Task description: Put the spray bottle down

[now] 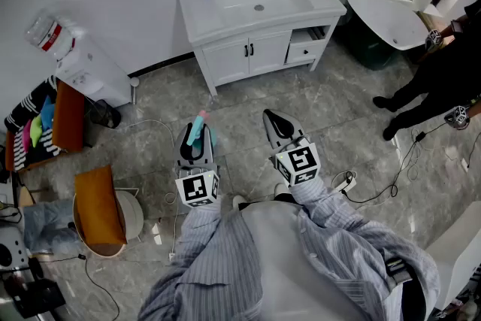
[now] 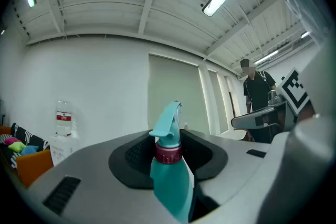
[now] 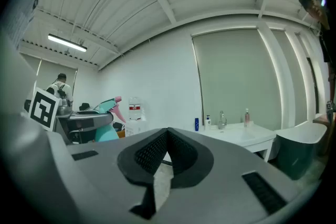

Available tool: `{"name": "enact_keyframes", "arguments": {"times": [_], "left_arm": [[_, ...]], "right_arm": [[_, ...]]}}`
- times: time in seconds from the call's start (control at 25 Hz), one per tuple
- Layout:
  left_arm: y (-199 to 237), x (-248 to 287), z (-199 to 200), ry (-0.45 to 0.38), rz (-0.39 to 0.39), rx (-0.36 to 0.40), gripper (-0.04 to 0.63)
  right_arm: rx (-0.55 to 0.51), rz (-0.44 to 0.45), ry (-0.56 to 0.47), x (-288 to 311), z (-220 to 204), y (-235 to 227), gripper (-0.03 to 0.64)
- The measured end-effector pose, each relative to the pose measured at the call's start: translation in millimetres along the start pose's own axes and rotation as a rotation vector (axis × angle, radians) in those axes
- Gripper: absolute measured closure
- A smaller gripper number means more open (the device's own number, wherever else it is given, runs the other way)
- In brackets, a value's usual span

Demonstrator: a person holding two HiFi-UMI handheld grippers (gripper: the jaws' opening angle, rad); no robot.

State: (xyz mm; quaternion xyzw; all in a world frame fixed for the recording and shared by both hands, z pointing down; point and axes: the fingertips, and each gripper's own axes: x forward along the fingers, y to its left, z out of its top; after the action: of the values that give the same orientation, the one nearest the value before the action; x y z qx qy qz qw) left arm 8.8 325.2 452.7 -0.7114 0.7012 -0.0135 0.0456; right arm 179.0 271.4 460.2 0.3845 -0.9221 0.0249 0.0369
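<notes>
A teal spray bottle (image 1: 198, 128) with a pink nozzle tip and a dark red collar is held above the floor, and my left gripper (image 1: 196, 140) is shut on it. In the left gripper view the bottle (image 2: 171, 178) stands upright between the dark pads (image 2: 131, 157), its trigger head rising above them. My right gripper (image 1: 271, 119) hovers level beside the left one, a little to its right. In the right gripper view its jaws (image 3: 168, 131) meet at the tips with nothing between them, and the spray bottle (image 3: 108, 106) shows at the left.
A white vanity with a sink (image 1: 259, 8) and small bottles stands ahead against the wall. A water dispenser (image 1: 84, 62) and orange cushions (image 1: 98, 211) are at the left. A white tub (image 1: 387, 20) and another person (image 1: 443, 75) are at the right. Cables (image 1: 376, 193) trail over the marble floor.
</notes>
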Motion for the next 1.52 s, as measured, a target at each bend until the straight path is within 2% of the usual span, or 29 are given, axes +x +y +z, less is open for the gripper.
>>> {"name": "enact_keyframes", "arguments": {"times": [0.8,1.52], "left_arm": [[10,-1,-1,-0.001,-0.008,-0.014,0.456],[80,4,-9,-0.003,-0.093,-0.018,0.456]], "right_arm": [[0.003,0.003,0.001,5,1,11,0.601],[0.008,-0.116,-0.010,42,3,52,0.601]]}}
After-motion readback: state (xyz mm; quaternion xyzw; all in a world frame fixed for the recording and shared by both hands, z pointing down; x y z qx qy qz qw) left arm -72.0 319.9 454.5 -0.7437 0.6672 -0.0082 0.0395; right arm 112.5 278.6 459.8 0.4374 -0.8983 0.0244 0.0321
